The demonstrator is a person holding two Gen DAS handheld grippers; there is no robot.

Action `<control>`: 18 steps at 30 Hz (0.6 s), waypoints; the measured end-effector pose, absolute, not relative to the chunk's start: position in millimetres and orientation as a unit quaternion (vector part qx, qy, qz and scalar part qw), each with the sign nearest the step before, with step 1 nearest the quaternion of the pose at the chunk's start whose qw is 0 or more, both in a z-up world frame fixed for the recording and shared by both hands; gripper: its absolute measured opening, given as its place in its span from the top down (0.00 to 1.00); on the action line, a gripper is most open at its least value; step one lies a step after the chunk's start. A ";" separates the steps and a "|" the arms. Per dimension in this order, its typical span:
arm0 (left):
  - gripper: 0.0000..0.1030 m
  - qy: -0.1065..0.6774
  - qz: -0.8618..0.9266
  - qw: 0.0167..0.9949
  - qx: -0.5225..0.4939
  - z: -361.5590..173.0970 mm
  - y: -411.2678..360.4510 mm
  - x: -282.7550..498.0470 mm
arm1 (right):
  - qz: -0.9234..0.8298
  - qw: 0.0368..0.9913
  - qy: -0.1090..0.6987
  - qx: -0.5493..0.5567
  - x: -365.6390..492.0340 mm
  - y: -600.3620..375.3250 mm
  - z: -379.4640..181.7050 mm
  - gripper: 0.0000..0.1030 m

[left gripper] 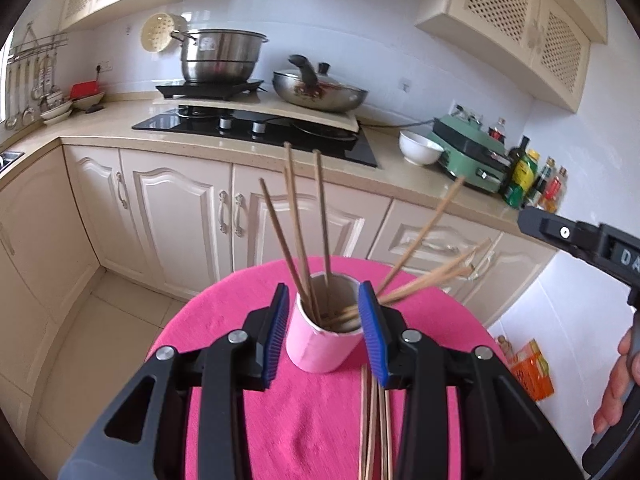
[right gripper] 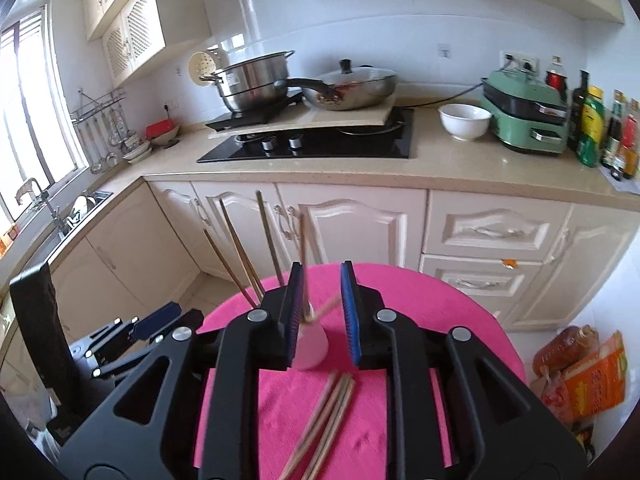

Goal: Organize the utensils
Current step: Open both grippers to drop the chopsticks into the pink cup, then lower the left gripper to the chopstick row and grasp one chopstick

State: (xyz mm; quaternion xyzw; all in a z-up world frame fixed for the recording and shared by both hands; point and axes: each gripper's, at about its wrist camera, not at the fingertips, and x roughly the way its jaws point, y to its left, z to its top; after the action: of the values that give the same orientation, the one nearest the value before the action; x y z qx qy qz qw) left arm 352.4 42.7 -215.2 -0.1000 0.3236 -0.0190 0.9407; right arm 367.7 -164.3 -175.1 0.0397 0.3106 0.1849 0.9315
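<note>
While loose chopsticks (right gripper: 326, 420) lie flat on pink desk (left gripper: 328, 420) nearest cams, both grippers empty: left gripper (left gripper: 324, 330) part-open, straddling pink cup (left gripper: 320, 340) w/o touching; right gripper (right gripper: 322, 316) narrow gap. Sticks light, stiff, slick; pinch mid-shaft. More sticks already in cup.

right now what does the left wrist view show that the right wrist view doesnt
Only the left wrist view shows into the pink cup's open mouth, the chopsticks fanning rightward out of it, and a hand gripping the right tool's handle.

Only the right wrist view shows the window, the sink and tap, and the right tongs open around a blurred chopstick.

Both show the pink tablecloth, loose chopsticks lying on it, the steel pot, the white bowl and the green appliance.
</note>
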 end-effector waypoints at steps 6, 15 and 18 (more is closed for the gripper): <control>0.65 0.377 -0.054 0.921 -0.081 -239.4 18.6 348.7 | 0.147 0.927 0.343 0.050 345.3 -187.8 -202.3 0.80; 0.65 0.532 -0.092 0.841 -0.042 -326.3 -11.6 354.1 | 0.109 0.887 0.442 0.080 327.6 -206.3 -289.4 0.80; 0.65 0.557 -0.091 0.824 -0.035 -345.3 -16.2 354.0 | 0.106 0.872 0.468 0.092 323.1 -207.7 -313.7 0.80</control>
State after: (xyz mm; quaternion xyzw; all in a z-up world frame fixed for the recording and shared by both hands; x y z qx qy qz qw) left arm 354.0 -16.2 -345.3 -0.0347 0.5575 -0.0914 0.8244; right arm 323.1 -207.7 -313.7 0.0924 0.4680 0.1060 0.8725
